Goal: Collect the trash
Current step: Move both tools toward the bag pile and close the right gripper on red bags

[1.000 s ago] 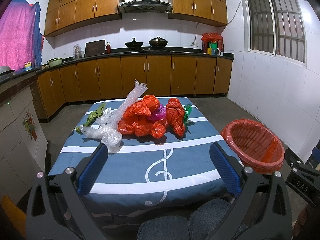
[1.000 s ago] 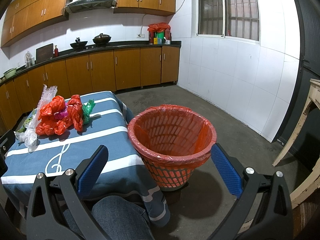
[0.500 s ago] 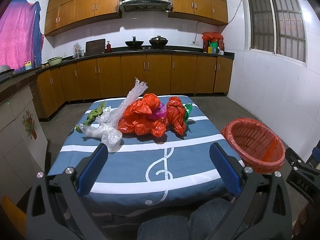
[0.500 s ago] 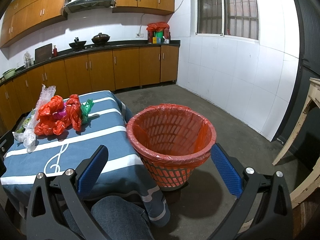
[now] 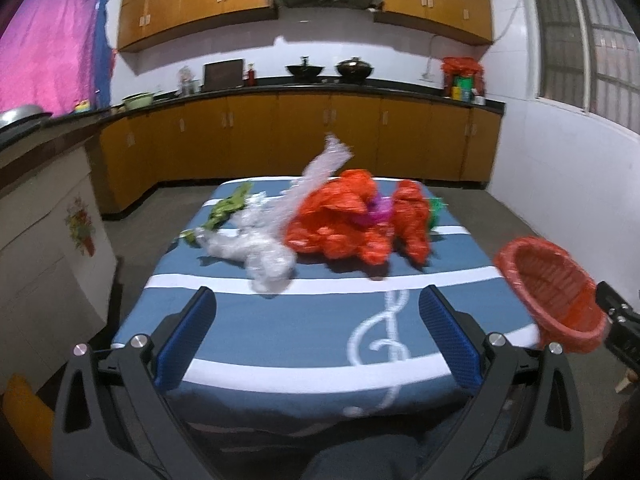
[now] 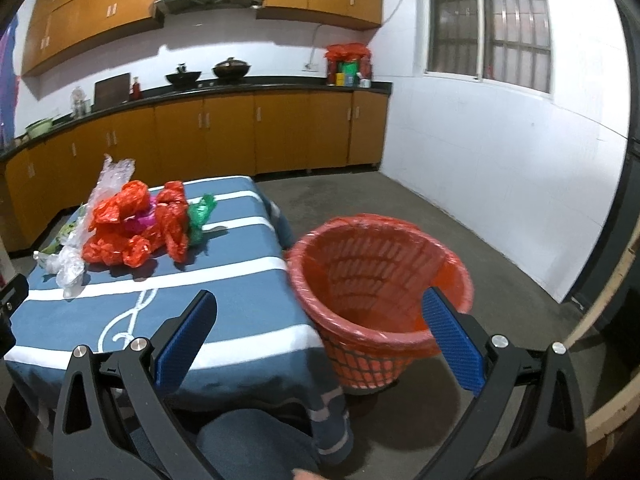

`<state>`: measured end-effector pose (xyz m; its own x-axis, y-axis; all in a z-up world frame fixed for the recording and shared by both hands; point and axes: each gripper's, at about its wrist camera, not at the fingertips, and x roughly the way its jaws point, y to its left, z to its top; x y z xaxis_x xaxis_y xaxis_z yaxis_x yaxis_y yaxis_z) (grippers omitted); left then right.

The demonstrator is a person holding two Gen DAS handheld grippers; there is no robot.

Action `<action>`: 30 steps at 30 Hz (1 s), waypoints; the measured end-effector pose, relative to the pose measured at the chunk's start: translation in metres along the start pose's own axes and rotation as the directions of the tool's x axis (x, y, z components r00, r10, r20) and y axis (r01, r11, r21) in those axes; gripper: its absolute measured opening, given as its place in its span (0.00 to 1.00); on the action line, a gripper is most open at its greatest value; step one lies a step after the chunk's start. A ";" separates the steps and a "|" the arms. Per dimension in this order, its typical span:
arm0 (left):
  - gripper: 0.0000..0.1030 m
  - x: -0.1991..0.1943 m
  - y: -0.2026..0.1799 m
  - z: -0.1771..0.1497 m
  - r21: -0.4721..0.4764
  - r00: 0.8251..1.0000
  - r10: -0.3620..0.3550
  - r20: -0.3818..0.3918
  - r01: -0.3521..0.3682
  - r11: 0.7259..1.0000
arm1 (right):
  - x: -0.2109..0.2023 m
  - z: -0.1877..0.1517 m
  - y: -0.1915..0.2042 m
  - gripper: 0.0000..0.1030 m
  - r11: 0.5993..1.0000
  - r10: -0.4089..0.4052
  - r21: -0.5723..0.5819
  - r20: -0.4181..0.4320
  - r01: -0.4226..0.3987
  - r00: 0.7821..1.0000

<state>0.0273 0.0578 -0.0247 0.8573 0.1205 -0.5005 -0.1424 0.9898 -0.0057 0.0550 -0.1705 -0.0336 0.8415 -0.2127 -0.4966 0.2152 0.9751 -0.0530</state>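
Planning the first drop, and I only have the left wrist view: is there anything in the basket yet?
Observer: The right wrist view looks down into the basket. Only its red liner shows, with no trash that I can see.
Operator: Is it sitting on the table?
Observer: No, it stands on the floor, close beside the table. I cannot tell whether they touch.
Operator: Is the right tool free?
Observer: Yes, the right tool is open and holds nothing.
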 end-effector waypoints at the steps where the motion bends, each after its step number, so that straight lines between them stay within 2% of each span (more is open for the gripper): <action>1: 0.96 0.004 0.006 0.001 -0.007 1.000 0.012 -0.003 -0.012 1.000 | 0.005 0.003 0.005 0.98 1.000 0.014 -0.005 -0.001 -0.014 1.000; 7: 0.96 0.030 0.044 0.008 -0.045 0.996 0.082 -0.017 -0.083 0.996 | 0.036 0.020 0.039 0.98 0.996 0.086 -0.027 -0.010 -0.086 0.996; 12: 0.96 0.055 0.061 0.018 -0.047 0.994 0.110 -0.009 -0.111 0.993 | 0.066 0.037 0.068 0.98 0.987 0.156 -0.045 -0.008 -0.157 0.988; 20: 0.95 0.100 0.078 0.030 -0.077 0.994 0.102 -0.037 -0.105 0.991 | 0.120 0.061 0.106 0.79 0.967 0.240 -0.077 -0.040 -0.243 0.970; 24: 0.92 0.116 0.083 0.032 -0.091 0.994 0.096 -0.053 -0.100 0.991 | 0.148 0.075 0.119 0.77 0.954 0.290 -0.058 -0.069 -0.294 0.954; 30: 0.92 0.135 0.084 0.033 -0.091 0.992 0.110 -0.059 -0.115 0.989 | 0.180 0.087 0.136 0.77 0.944 0.320 -0.055 -0.091 -0.325 0.943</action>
<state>0.1478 0.1596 -0.0639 0.8059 0.2242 -0.5480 -0.2848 0.9582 -0.0269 0.2787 -0.0817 -0.0542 0.8176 0.1169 -0.5639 -0.0977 0.9931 0.0643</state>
